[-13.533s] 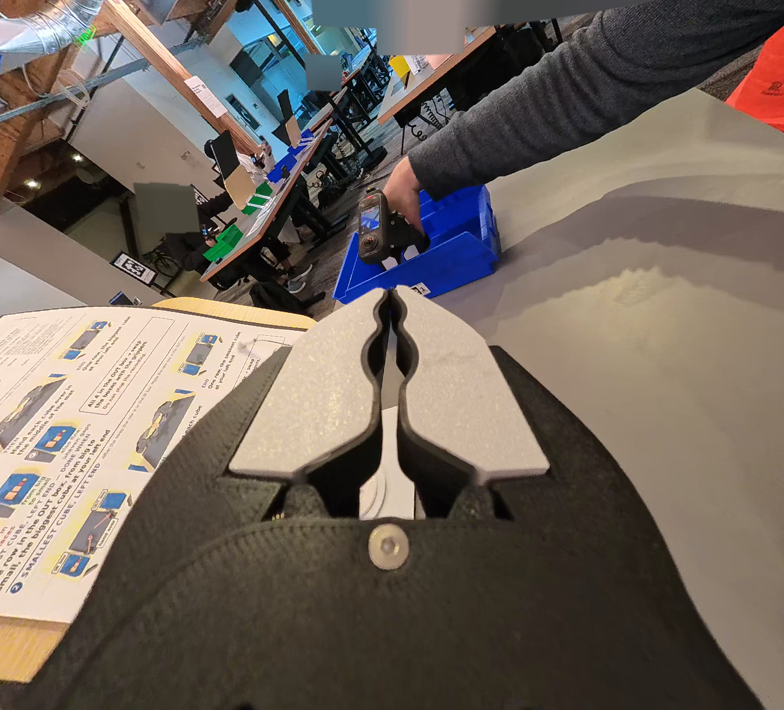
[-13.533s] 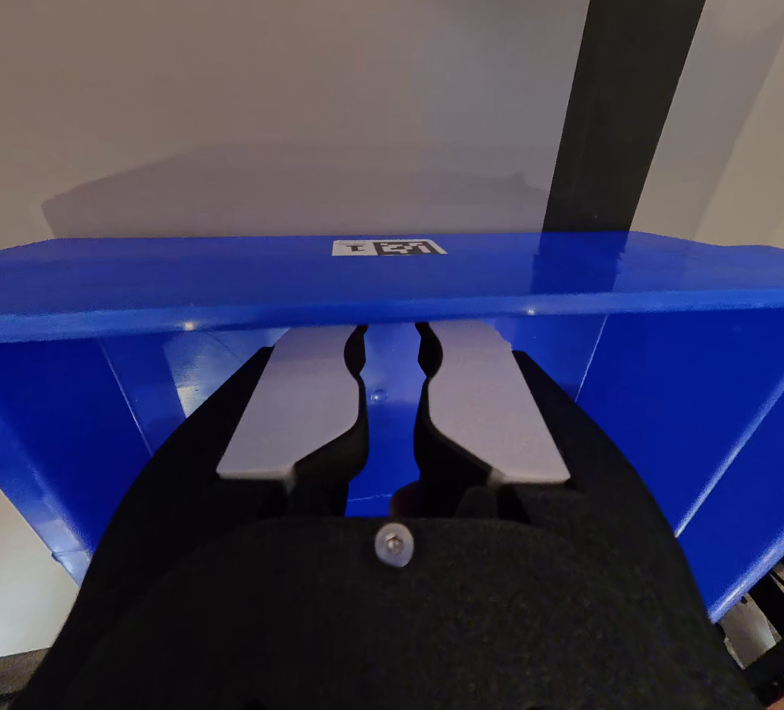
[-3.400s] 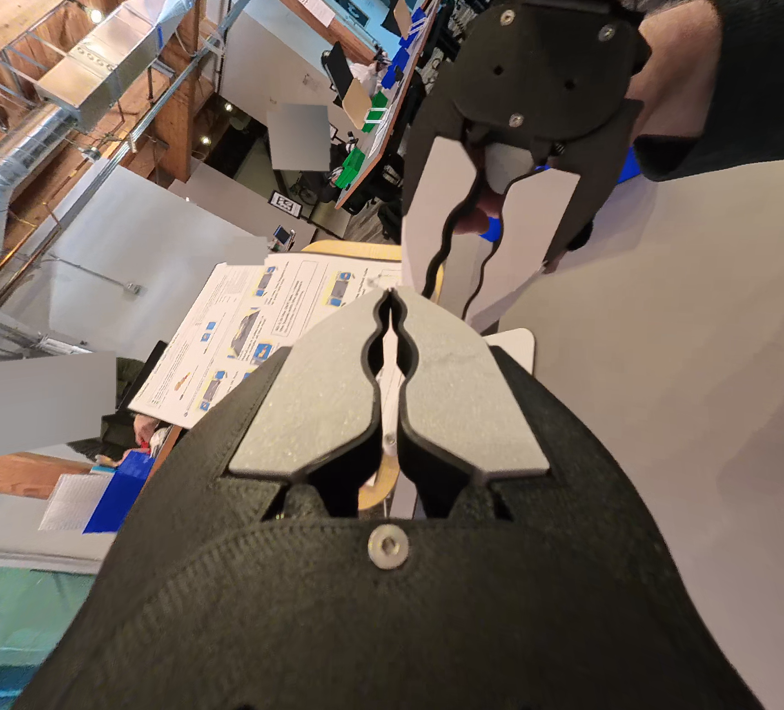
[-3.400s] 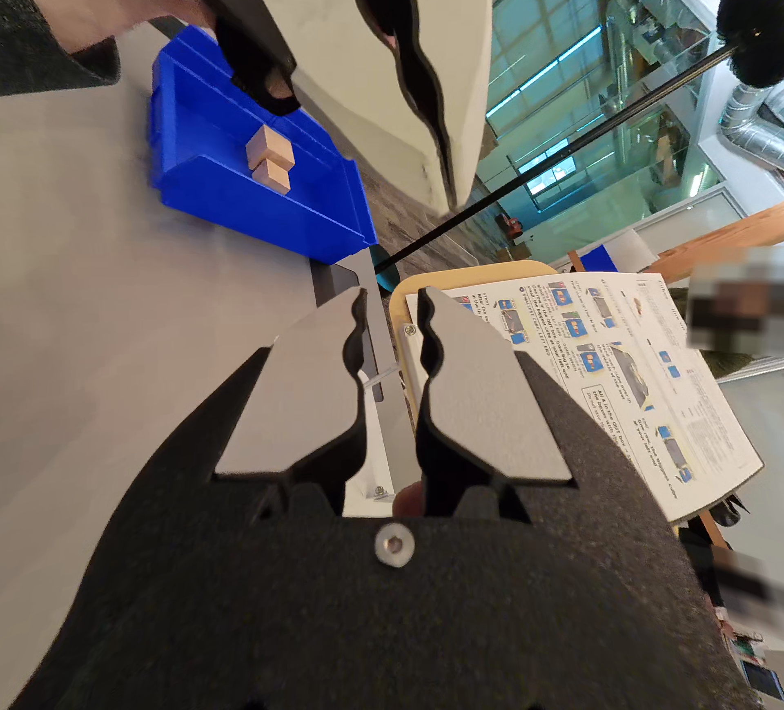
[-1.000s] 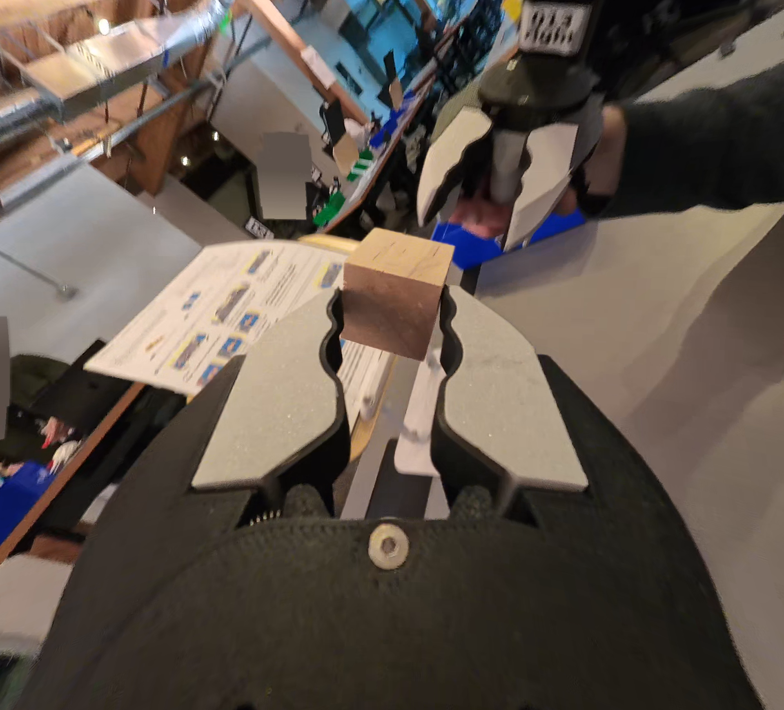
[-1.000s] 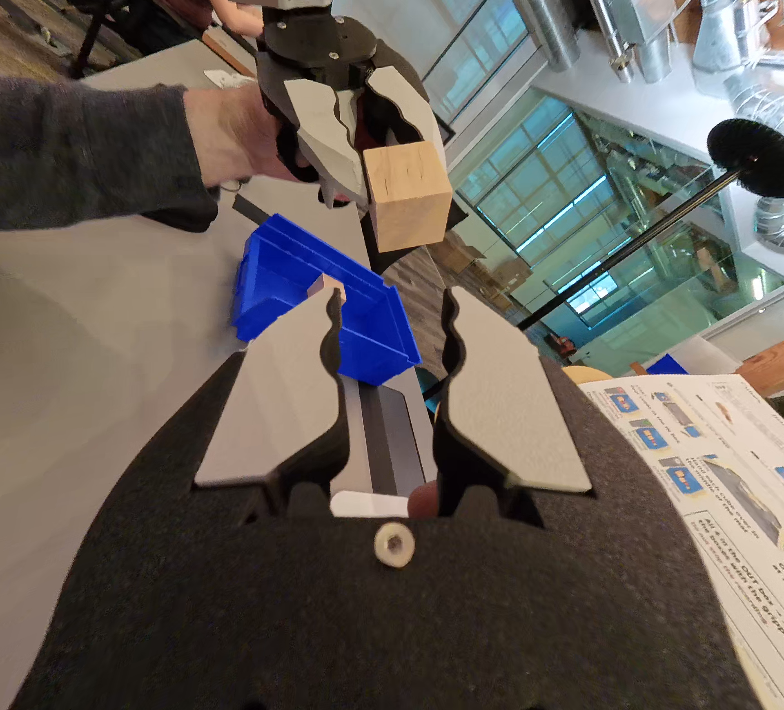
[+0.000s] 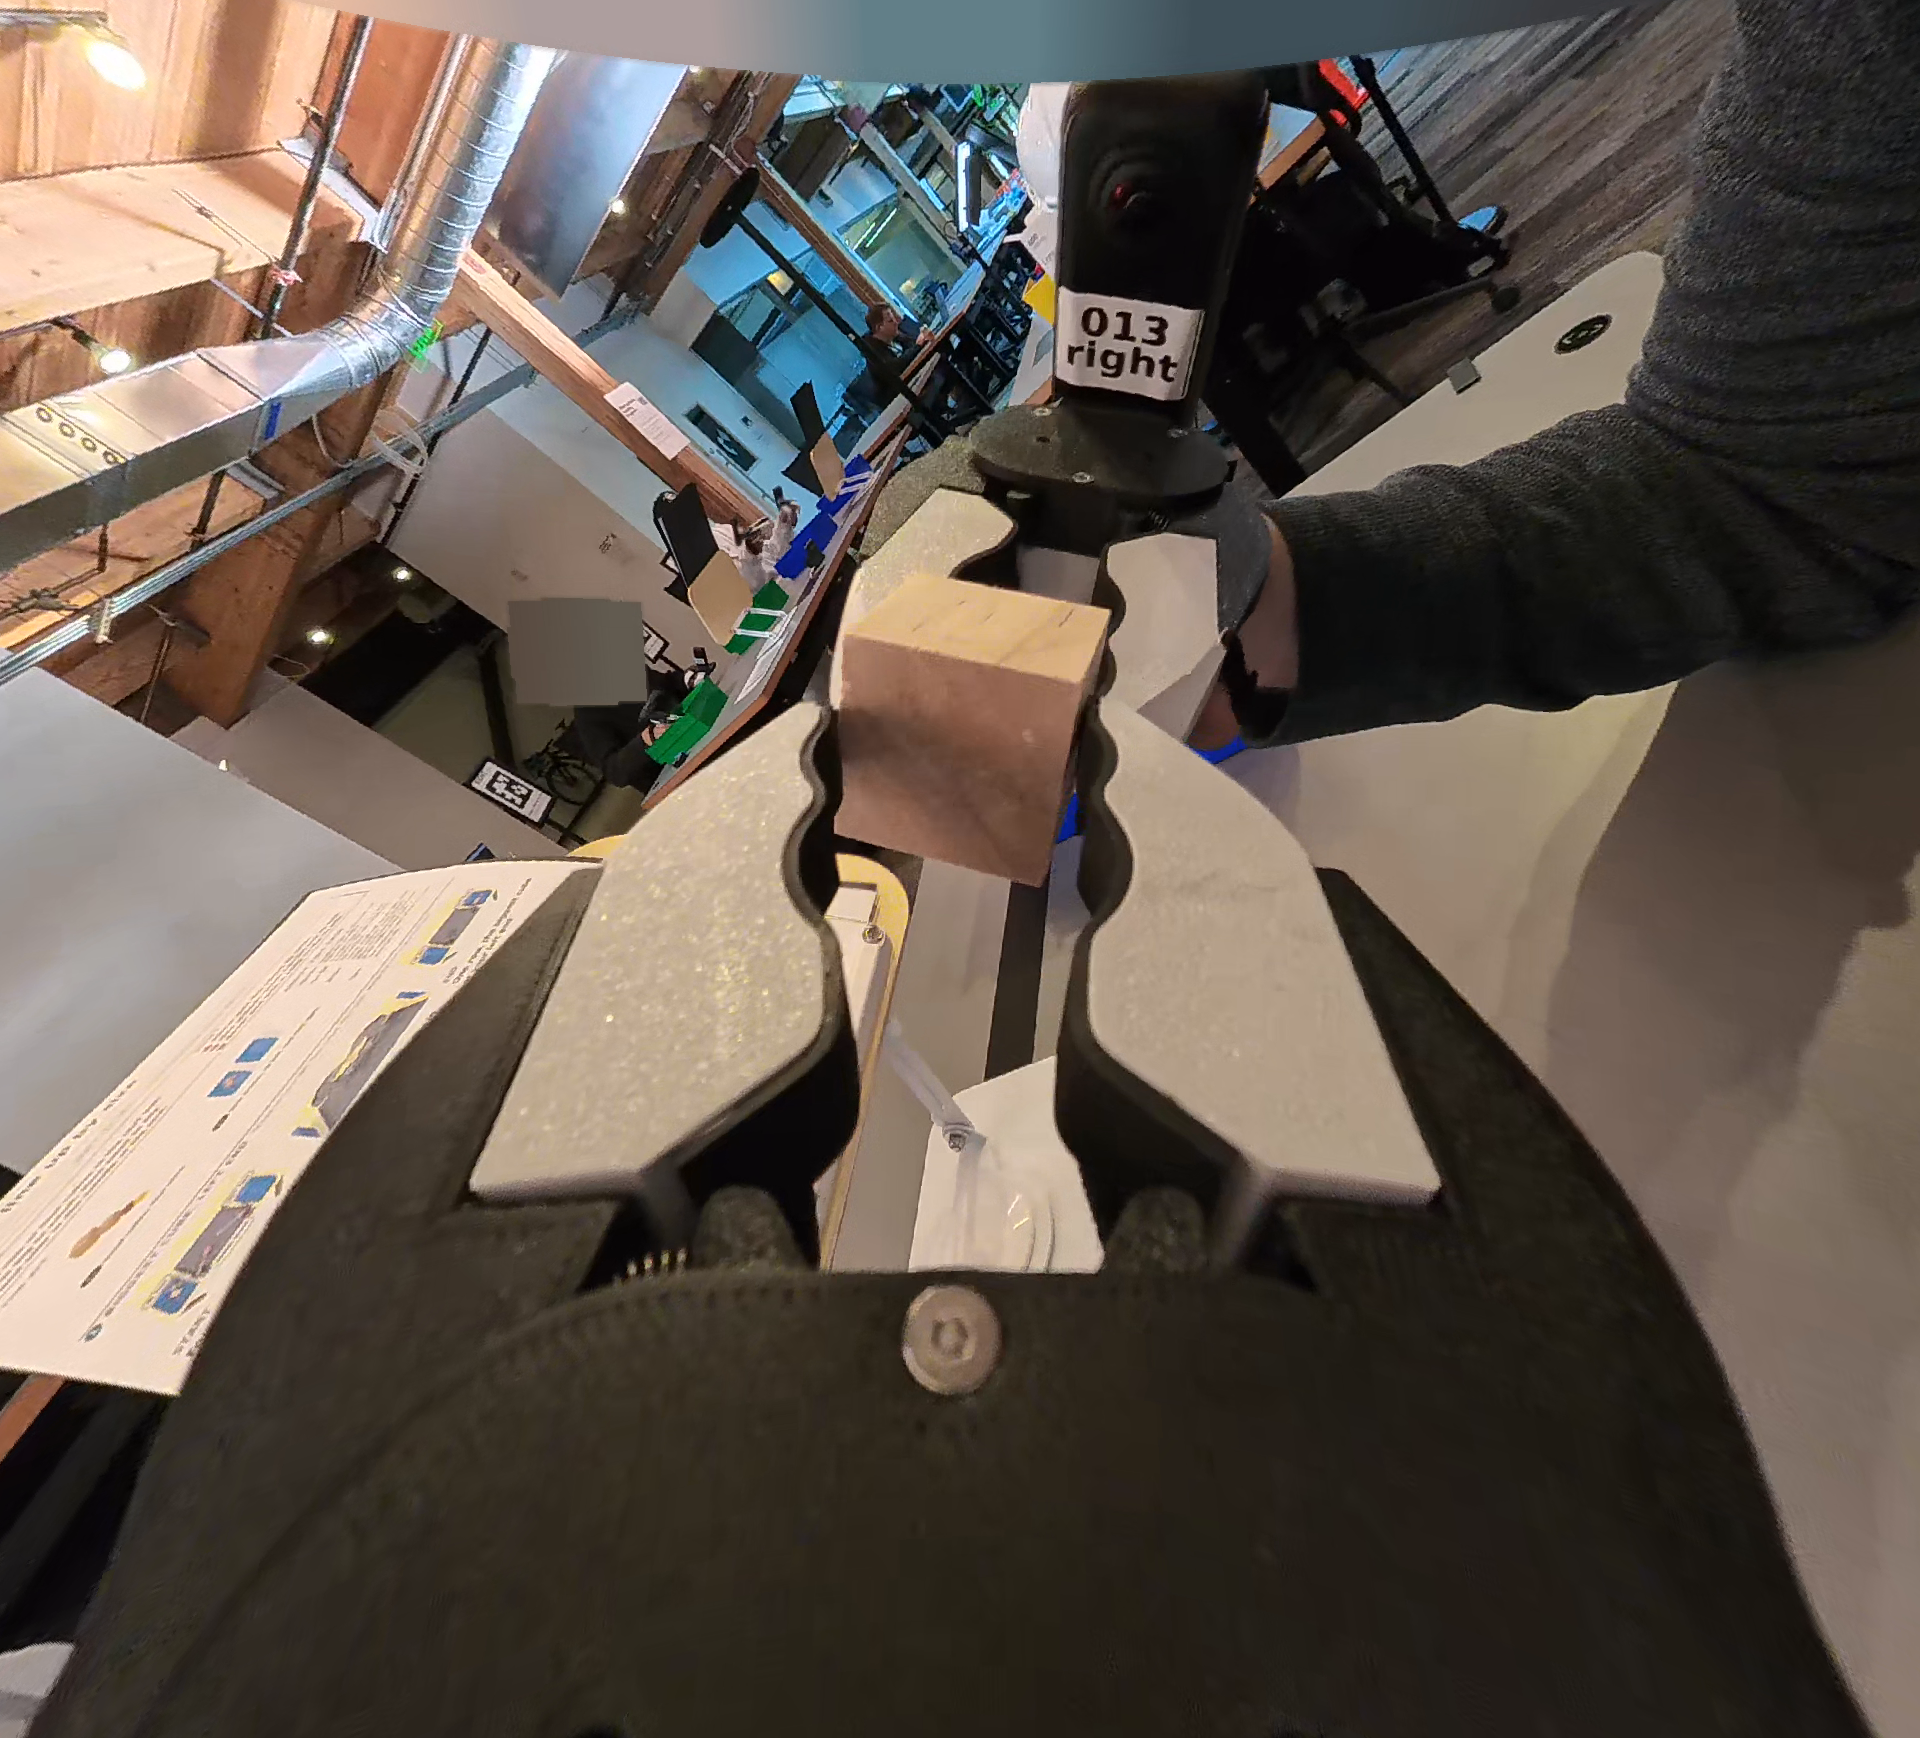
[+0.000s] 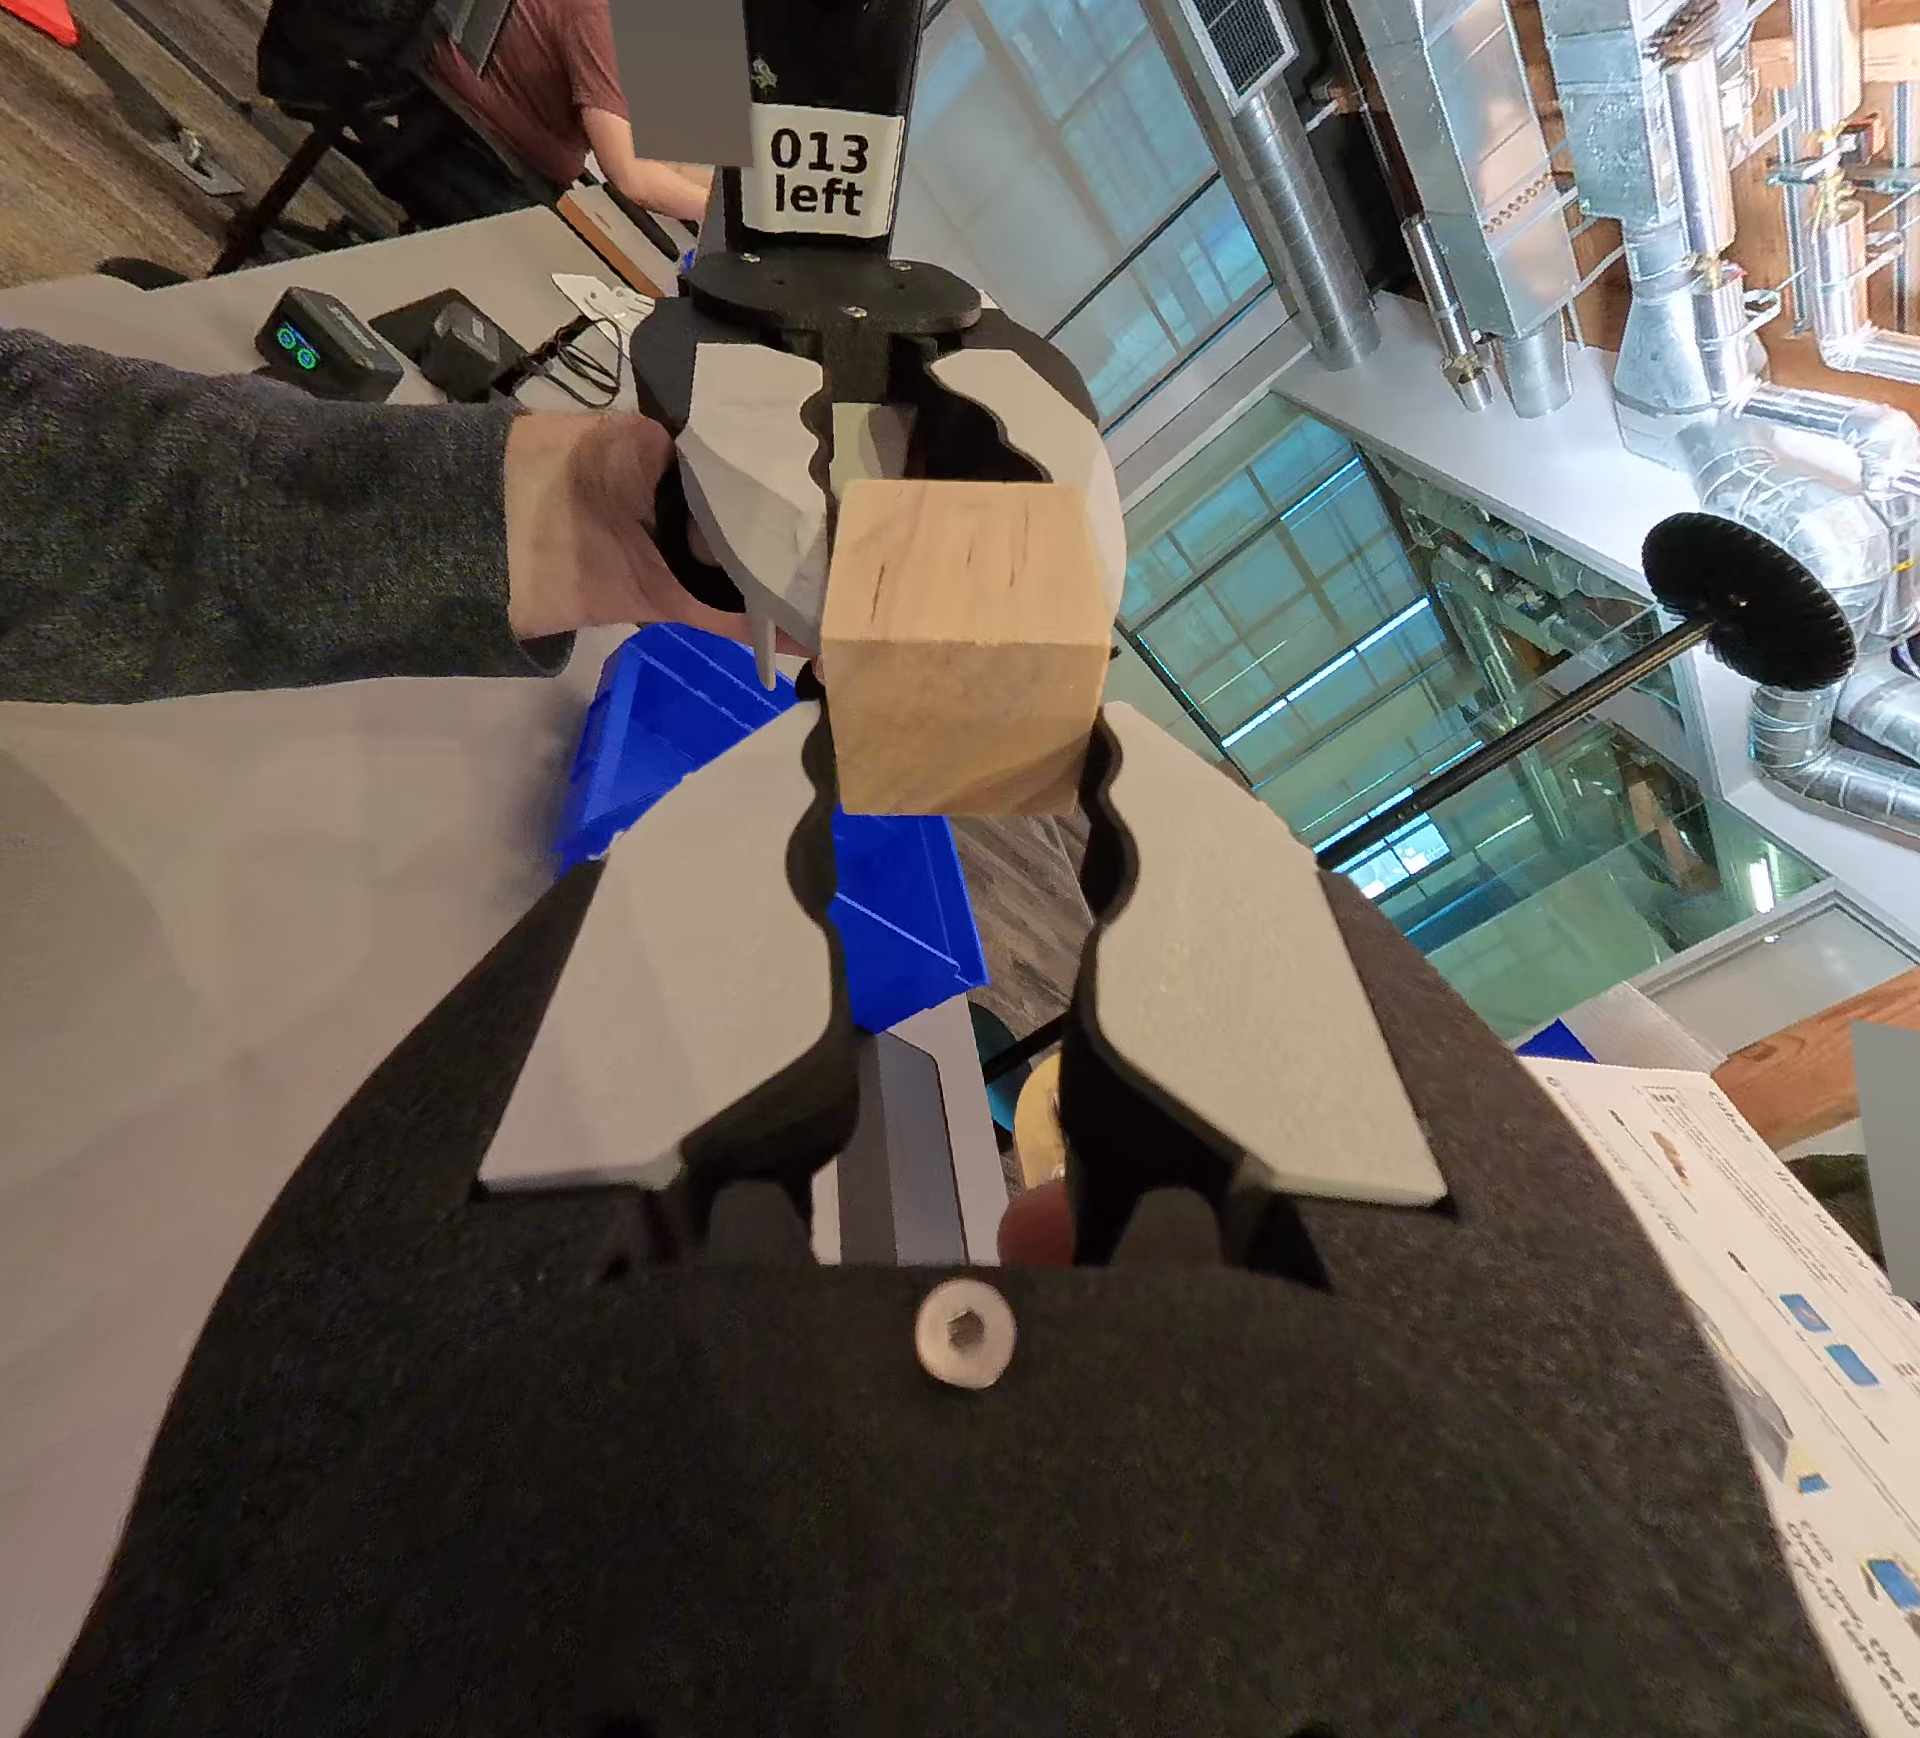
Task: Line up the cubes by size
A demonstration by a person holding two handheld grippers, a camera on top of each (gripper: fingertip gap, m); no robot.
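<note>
Both tongs, left (image 7: 956, 743) and right (image 8: 961, 743), are pinching one wooden cube (image 7: 961, 732) at mid-frame, high above the table (image 7: 1714, 1013), each about a cube's width apart. If either releases early or pulls askew, the cube is likely dropping.

Grey table (image 8: 260, 857) with blue bin (image 8: 665, 753)

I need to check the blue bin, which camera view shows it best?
The right wrist view: the blue bin shows its rim and inner wall on the grey table. The left wrist view shows only blue slivers behind the wooden cube.
</note>
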